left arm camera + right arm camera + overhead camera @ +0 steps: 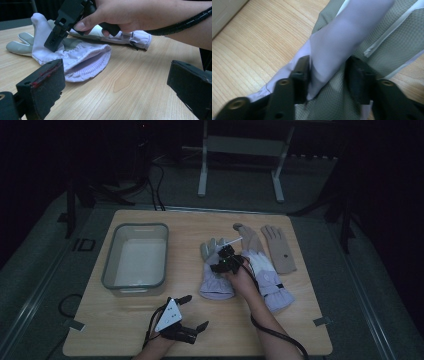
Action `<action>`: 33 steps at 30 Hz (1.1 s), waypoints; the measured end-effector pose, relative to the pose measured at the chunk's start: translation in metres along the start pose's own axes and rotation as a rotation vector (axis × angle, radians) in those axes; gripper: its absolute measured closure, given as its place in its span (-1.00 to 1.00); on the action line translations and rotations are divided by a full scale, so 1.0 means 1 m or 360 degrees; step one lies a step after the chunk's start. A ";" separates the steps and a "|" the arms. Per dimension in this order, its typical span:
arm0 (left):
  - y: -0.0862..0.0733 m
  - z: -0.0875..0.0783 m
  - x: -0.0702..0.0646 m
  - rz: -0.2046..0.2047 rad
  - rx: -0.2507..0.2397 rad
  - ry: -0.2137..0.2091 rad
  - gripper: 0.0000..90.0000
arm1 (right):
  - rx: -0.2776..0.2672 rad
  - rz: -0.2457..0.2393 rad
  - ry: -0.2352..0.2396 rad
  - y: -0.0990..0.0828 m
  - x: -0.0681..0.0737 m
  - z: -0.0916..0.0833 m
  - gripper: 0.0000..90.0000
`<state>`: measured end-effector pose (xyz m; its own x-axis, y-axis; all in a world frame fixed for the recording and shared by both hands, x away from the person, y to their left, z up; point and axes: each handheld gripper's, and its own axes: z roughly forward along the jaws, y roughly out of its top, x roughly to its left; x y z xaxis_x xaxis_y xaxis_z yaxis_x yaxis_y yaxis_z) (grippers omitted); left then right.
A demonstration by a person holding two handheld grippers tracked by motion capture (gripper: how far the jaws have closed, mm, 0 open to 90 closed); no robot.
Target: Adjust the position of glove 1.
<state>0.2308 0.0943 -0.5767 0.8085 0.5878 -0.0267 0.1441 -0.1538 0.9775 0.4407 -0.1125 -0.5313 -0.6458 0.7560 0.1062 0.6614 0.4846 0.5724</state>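
One lilac glove (342, 47) thumb between right gripper (328, 75) jaws, half-open, pads seemingly not pressing

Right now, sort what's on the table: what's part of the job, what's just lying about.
In the job:
lilac glove
right gripper, jaws astride its thumb
second lilac glove

Lying about:
tan glove
grey tub
left gripper, open over bare table

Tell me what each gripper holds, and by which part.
Left gripper: nothing. Right gripper straddles a finger of the lavender-and-grey fabric glove; jaws partly open, not clamped.
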 end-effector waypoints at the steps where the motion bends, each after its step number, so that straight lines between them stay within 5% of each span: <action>1: 0.000 0.000 0.000 0.0001 0.0000 0.0000 -0.96 | 0.0001 -0.0001 0.0004 0.000 0.000 -0.001 0.05; 6: 0.000 0.000 0.000 -0.0002 0.0001 0.0001 -0.96 | -0.0035 -0.0008 -0.0012 0.002 -0.001 -0.012 -0.16; 13: 0.000 0.000 0.000 0.0003 0.0000 0.0004 -0.96 | -0.0094 -0.0010 0.0073 0.001 -0.007 -0.033 -0.55; 18: 0.000 0.000 0.000 0.0004 0.0001 0.0007 -0.96 | -0.0131 -0.0014 0.0094 0.000 -0.012 -0.049 -0.56; 33: 0.000 0.000 0.000 -0.0003 0.0001 0.0007 -0.96 | -0.0186 -0.0071 -0.0010 -0.011 -0.024 -0.089 -0.52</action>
<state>0.2309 0.0942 -0.5767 0.8056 0.5918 -0.0275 0.1459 -0.1533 0.9773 0.4147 -0.1752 -0.4682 -0.6710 0.7378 0.0734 0.5827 0.4636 0.6675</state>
